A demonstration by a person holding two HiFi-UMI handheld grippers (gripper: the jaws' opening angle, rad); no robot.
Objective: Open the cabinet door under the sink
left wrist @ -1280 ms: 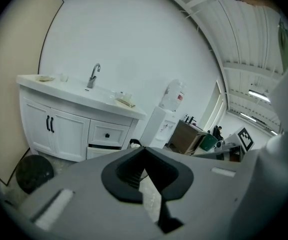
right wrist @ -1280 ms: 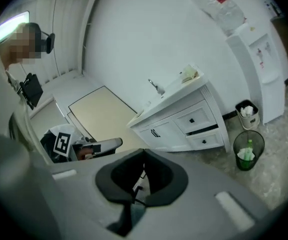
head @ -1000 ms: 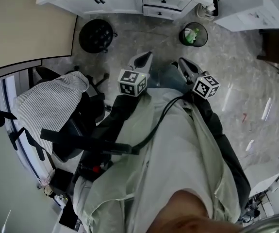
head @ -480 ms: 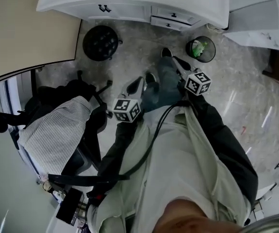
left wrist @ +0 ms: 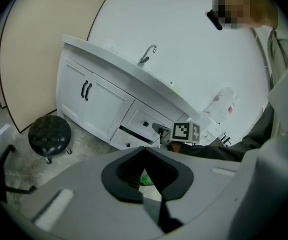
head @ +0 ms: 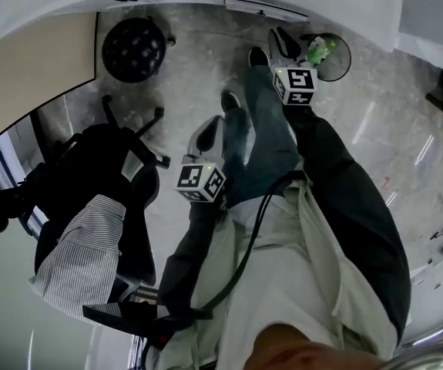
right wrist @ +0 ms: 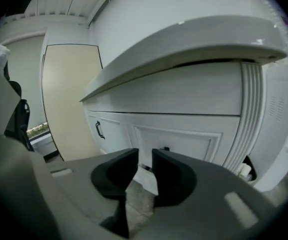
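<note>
The white sink cabinet (left wrist: 103, 101) has two doors with black handles (left wrist: 86, 90) below the faucet (left wrist: 149, 54); both doors are closed. In the right gripper view one door handle (right wrist: 99, 129) shows left of the jaws. My right gripper (right wrist: 145, 151) is close to the cabinet front, well right of those handles. Its jaws have just been opening and stand a little apart with nothing between them. It also shows by the counter edge in the head view (head: 281, 38). My left gripper (left wrist: 144, 148) hangs further back over the floor (head: 208, 133), tips together and empty.
A black round stool (head: 134, 48) stands on the floor before the doors. A wire bin (head: 330, 54) with green litter sits right of the right gripper. A black chair draped in striped cloth (head: 82, 245) is at the left. Drawers (left wrist: 145, 124) lie right of the doors.
The person has stepped toward the cabinet. The right gripper has moved far forward and down to the cabinet front. The left gripper has sunk lower.
</note>
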